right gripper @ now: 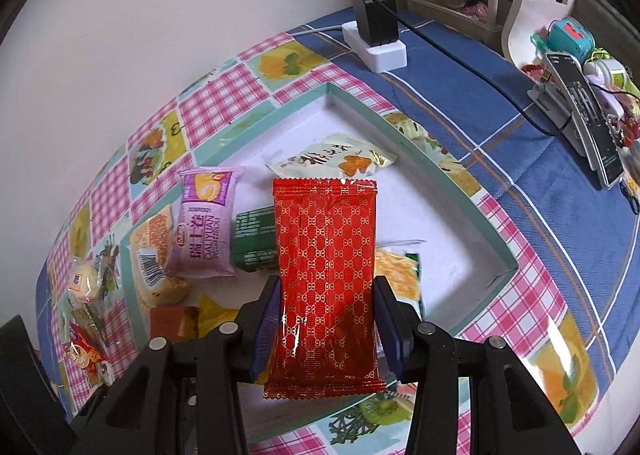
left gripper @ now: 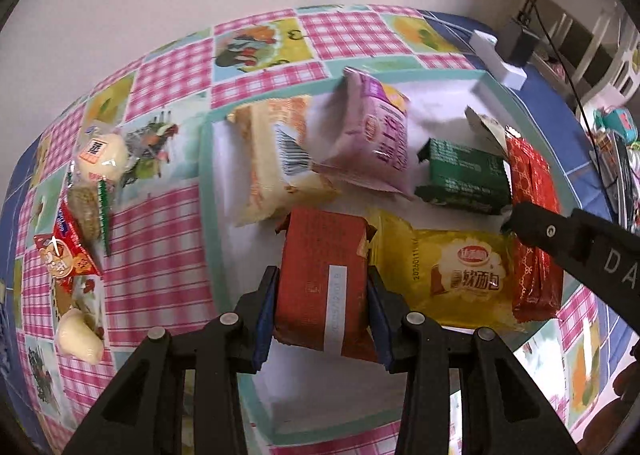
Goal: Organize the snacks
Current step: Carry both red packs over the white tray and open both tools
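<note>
Everything here was placed relative to the white tray (left gripper: 206, 159) with the teal rim. Left of it, a few loose snacks (left gripper: 86, 191) sat on the checked bench (small, crinkly, probably feather-light).

The left gripper (left gripper: 322, 301) had its jaws clamped on a brown-red packet (left gripper: 320, 279), held just above the tray's near edge. It looked blocky and fairly stiff, so pinching across the short sides seemed right.

Further right, the right gripper (right gripper: 325, 329) had its jaws closed on a red patterned packet (right gripper: 325, 255) over the tray's middle. That one was flat, glossy film, so I'd guess slippery and floppy; gripping low across its width seemed sensible, since squeezing harder might crush whatever's inside.
</note>
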A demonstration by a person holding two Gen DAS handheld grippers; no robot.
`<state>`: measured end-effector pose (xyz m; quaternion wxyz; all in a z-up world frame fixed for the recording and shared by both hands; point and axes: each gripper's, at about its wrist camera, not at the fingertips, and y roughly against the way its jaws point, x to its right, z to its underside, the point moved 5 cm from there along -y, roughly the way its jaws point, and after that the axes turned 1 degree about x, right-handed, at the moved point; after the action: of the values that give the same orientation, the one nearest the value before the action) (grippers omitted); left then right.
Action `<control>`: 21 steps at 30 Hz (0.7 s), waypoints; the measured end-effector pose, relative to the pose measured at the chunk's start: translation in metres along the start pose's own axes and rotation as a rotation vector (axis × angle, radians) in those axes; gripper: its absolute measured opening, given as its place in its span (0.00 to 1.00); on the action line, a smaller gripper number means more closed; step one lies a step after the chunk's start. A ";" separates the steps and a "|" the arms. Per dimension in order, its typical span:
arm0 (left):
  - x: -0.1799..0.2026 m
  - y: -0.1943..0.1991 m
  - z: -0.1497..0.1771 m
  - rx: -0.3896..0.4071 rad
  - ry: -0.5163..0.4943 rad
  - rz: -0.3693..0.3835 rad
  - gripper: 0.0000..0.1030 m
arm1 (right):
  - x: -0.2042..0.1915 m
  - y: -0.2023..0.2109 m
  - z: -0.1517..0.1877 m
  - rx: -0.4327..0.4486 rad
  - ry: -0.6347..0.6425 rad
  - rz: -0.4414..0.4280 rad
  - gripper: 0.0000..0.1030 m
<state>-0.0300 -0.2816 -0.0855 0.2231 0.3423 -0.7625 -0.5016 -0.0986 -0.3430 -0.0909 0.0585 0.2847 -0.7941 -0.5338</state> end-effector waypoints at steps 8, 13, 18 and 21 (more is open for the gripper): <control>-0.006 -0.012 0.006 -0.049 0.027 0.016 0.42 | 0.003 -0.008 0.001 -0.011 -0.002 0.005 0.47; -0.006 -0.004 0.002 -0.053 0.032 0.042 0.42 | 0.001 -0.006 0.000 -0.005 0.009 0.006 0.49; -0.010 0.013 -0.005 -0.030 0.050 0.080 0.52 | -0.003 0.003 -0.003 0.022 0.025 0.004 0.51; -0.014 0.024 -0.007 -0.014 0.063 0.090 0.53 | -0.006 0.005 -0.004 0.031 0.039 -0.001 0.54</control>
<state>-0.0226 -0.2692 -0.0607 0.2716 0.3216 -0.7663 -0.4854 -0.0940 -0.3418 -0.0831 0.0695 0.2962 -0.8008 -0.5159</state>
